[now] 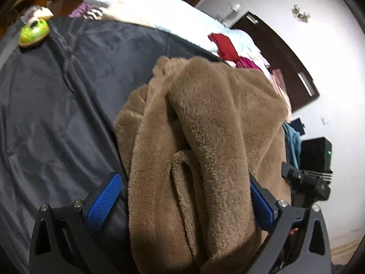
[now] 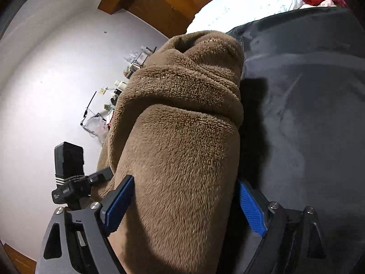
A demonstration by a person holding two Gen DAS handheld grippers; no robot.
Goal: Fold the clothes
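Observation:
A thick brown fleece garment (image 1: 205,125) lies bunched in rolls on a dark grey sheet (image 1: 57,102). It fills the space between the fingers of my left gripper (image 1: 183,178). The left blue pad (image 1: 103,202) stands apart from the fleece, while the right pad (image 1: 262,202) is against it. In the right wrist view the same garment (image 2: 182,148) runs up between the fingers of my right gripper (image 2: 184,180). There the left pad (image 2: 118,203) touches the fleece, and a narrow dark gap separates it from the right pad (image 2: 251,210). Both grippers are open.
A green toy-like object (image 1: 34,33) sits at the sheet's far left corner. White bedding (image 1: 159,11) with a red cloth (image 1: 224,46) lies behind. A black device box (image 1: 317,157) (image 2: 68,159) shows beside the garment. Small clutter (image 2: 114,96) lies on the pale floor.

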